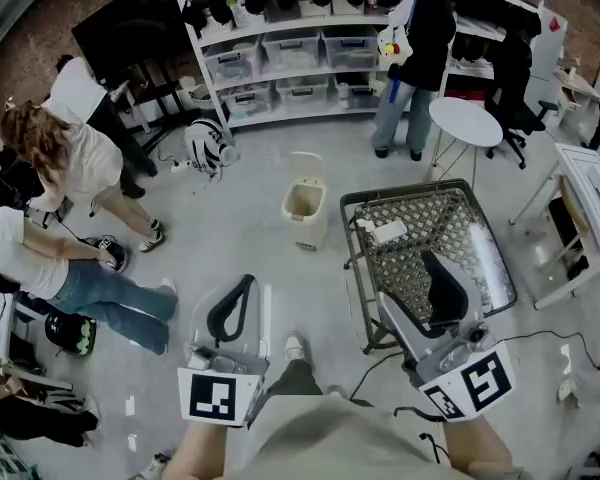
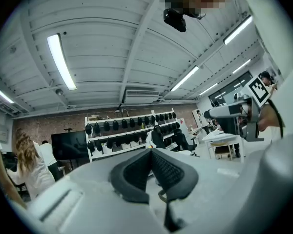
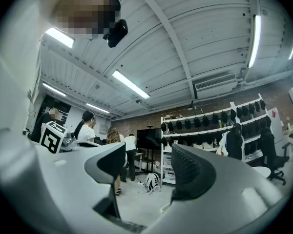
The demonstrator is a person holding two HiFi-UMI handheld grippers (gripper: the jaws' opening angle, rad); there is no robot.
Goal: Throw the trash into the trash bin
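Nothing looks binned yet. A white crumpled piece, probably the trash, lies on the wire-mesh table near the open trash bin. The left gripper has its jaws together and empty. The right gripper has its jaws apart and holds nothing.

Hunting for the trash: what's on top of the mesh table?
One small white item lies on the mesh table near its far left corner. The open right gripper covers the near part, so that is unseen.
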